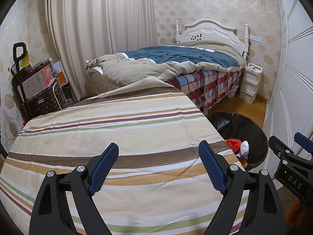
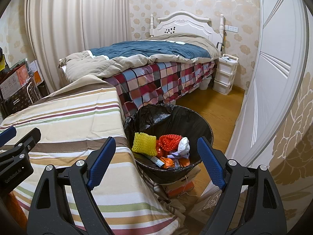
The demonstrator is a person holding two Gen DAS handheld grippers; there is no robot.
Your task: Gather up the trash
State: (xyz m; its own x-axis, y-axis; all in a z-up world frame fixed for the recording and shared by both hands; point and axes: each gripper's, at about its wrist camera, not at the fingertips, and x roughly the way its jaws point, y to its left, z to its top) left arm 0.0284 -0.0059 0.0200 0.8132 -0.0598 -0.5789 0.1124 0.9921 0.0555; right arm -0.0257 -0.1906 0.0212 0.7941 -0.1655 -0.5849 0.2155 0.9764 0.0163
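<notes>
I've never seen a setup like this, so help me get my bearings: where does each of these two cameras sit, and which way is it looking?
Left wrist: on the left gripper, looking down over the striped cloth toward the bed; its open jaws show, the right gripper at the edge.
Right wrist: on the right gripper, facing the trash bin; its open jaws show, the left gripper at the edge.
Shared: cloth, bed, bin.

Hidden under the striped cloth (image 1: 117, 121): the desk itself. Cut by the desk edge in the left wrist view: most of the bin (image 1: 252, 137) and its trash. Too small to read: label on the tube (image 2: 156, 160) in the bin. Cut off at the frame edge: right tongs (image 1: 289, 152)
</notes>
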